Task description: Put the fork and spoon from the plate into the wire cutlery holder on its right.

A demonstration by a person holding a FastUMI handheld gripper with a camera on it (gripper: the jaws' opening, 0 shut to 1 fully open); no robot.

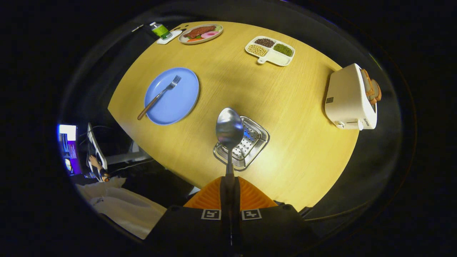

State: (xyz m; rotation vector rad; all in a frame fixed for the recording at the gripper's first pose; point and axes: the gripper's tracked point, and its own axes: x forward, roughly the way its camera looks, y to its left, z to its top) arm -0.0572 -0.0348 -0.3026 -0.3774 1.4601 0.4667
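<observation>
My gripper (pixel 229 185) is shut on the handle of a metal spoon (pixel 229 130), whose bowl points forward and hangs above the wire cutlery holder (pixel 255 141). The holder is a shiny perforated metal basket standing on the wooden table just beyond my fingers. To its left lies a blue plate (pixel 178 101). A fork (pixel 159 96) with a brown wooden handle rests across the plate, tines pointing away and the handle end sticking out over the plate's near rim.
A white toaster (pixel 348 98) with bread in it stands to the right of the holder. A divided white tray (pixel 271 55) of beans and an oval dish of food (pixel 200 33) sit at the far side. The table edge (pixel 160 164) runs near the holder.
</observation>
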